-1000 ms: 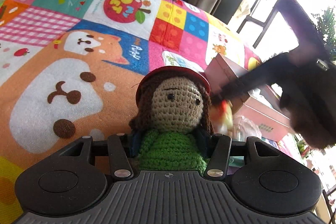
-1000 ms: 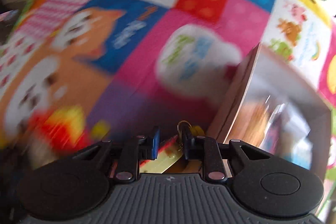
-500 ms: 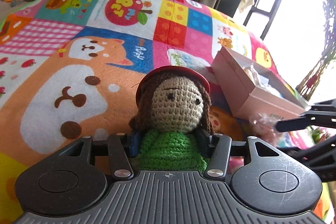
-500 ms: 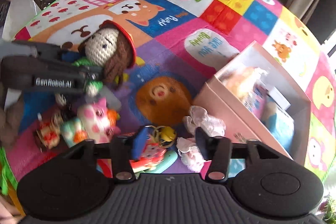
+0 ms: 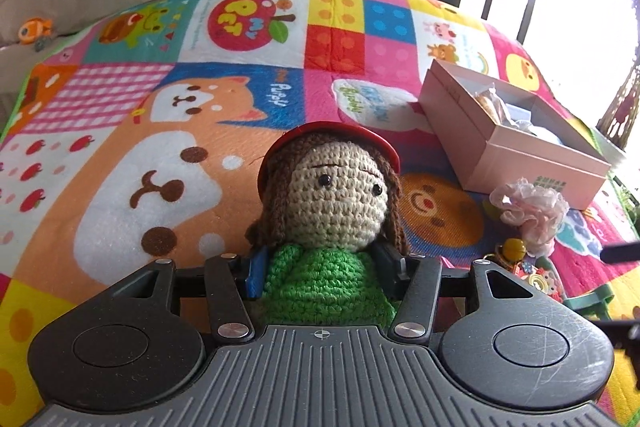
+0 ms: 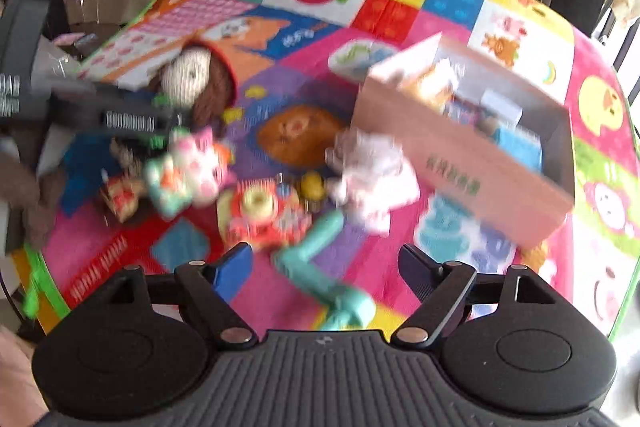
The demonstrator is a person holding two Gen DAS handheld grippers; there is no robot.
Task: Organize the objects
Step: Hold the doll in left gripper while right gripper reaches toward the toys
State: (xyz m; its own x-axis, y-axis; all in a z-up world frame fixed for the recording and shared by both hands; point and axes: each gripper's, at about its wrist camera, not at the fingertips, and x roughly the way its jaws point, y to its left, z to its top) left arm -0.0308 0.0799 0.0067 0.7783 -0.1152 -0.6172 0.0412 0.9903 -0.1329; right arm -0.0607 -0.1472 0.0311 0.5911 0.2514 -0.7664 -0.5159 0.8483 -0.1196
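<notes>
R claw [image 6: 320,263] back, opening, empty; 1 doll [image 5: 328,211], 1 box [image 5: 520,151].

Both wrist views look down, sharing the pink box [image 5: 516,151].

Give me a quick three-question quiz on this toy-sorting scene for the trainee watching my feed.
1. True or false: the left gripper is clamped on the crochet doll.
2. What lies nearest the pink box on the play mat: A) the pale ruffled scrunchie, B) the pink pig toy, C) the crochet doll?
3. Is anything between the fingers of the right gripper?

Key
1. True: its pads press the doll's green body.
2. A.
3. No; its jaws are opening, with only the mat and a teal toy below.
</notes>
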